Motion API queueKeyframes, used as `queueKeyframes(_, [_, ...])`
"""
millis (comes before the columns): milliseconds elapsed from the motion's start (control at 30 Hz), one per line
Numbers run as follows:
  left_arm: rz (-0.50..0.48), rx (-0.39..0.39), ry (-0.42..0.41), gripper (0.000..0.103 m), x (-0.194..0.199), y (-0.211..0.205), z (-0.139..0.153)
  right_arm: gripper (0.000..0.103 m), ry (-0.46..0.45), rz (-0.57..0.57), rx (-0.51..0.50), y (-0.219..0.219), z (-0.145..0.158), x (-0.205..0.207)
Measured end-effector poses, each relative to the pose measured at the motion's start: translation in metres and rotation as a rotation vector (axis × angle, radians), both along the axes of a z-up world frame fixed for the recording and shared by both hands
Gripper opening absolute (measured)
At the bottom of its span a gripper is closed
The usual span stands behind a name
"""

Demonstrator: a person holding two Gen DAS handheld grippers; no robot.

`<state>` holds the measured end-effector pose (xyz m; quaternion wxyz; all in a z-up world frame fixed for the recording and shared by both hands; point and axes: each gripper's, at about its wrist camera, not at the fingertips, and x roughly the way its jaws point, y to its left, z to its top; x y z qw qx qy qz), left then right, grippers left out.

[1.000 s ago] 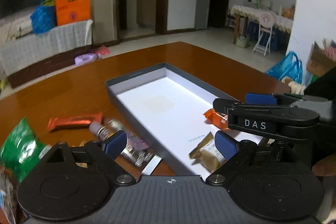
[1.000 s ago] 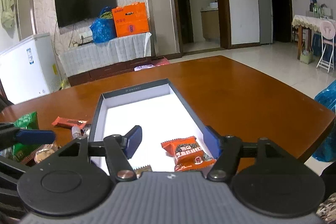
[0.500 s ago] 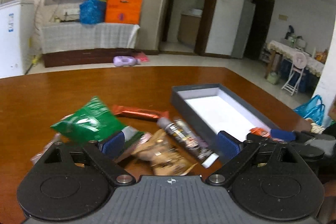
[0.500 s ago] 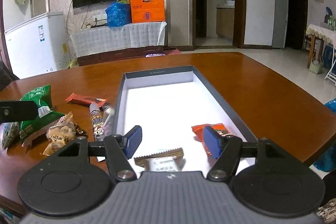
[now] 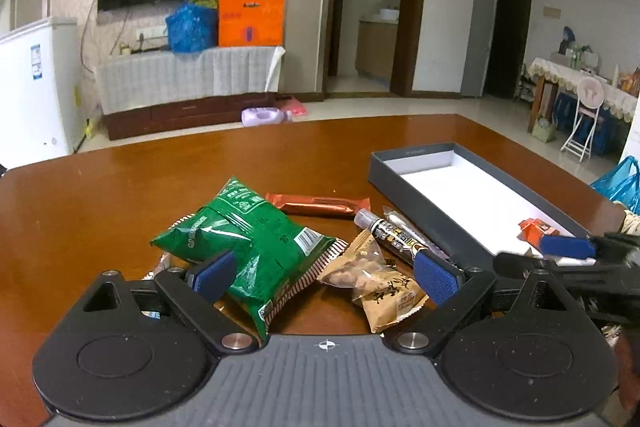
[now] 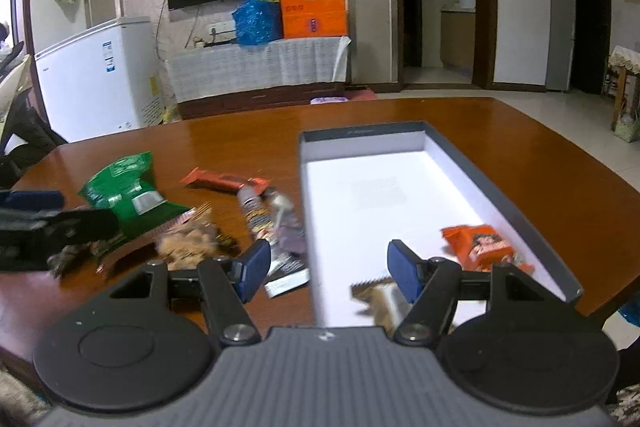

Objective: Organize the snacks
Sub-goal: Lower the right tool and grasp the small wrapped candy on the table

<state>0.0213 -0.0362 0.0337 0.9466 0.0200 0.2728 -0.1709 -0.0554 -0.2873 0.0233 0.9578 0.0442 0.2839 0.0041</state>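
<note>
A grey box with a white inside (image 5: pixel 412 171) (image 6: pixel 360 135) lies on the brown table. In it lie an orange packet (image 6: pixel 478 245) (image 5: pixel 534 229) and a brown packet (image 6: pixel 378 301). Left of the box lie a green bag (image 5: pixel 244 239) (image 6: pixel 120 187), a tan nut packet (image 5: pixel 380 279) (image 6: pixel 188 241), a red bar (image 5: pixel 316 203) (image 6: pixel 224 181) and a dark tube (image 5: pixel 390 237) (image 6: pixel 254 211). My left gripper (image 5: pixel 326 273) is open over the green bag and nut packet. My right gripper (image 6: pixel 328 269) is open over the box's near left wall.
The table's right edge (image 6: pixel 600 171) runs close behind the box. Beyond the table stand a white freezer (image 6: pixel 100 75), a cloth-covered TV bench (image 6: pixel 256 67) and a doorway (image 5: pixel 372 11). A blue bag (image 5: pixel 618 183) sits on the floor to the right.
My left gripper has swung left from the box to the loose snacks. My right gripper has shifted left, from over the orange packet to the box's left wall. Both stay open.
</note>
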Motion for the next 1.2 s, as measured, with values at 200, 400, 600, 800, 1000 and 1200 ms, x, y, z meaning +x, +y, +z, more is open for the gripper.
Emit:
queueKeyframes(200, [-0.001,-0.004,0.046,0.096,0.007,0.006,-0.007,0.066,0.03,0.083,-0.029,0.023,0.002,-0.032])
queueKeyframes(400, [0.028,-0.046,0.092,0.096,0.013,0.015,-0.01,0.066,0.083,0.157,-0.013,0.046,-0.002,-0.05])
queueKeyframes(600, [0.03,-0.024,0.097,0.096,0.013,0.011,-0.012,0.066,0.121,0.156,-0.026,0.05,-0.016,-0.049])
queueKeyframes(800, [0.02,-0.015,0.103,0.096,0.013,0.007,-0.013,0.066,0.137,0.135,-0.025,0.041,-0.019,-0.045])
queueKeyframes(1000, [0.018,-0.009,0.104,0.096,0.013,0.006,-0.015,0.066,0.119,0.134,-0.019,0.039,-0.017,-0.046])
queueKeyframes(1200, [0.01,-0.022,0.115,0.096,0.015,0.005,-0.017,0.066,0.095,0.123,-0.046,0.039,-0.01,-0.052])
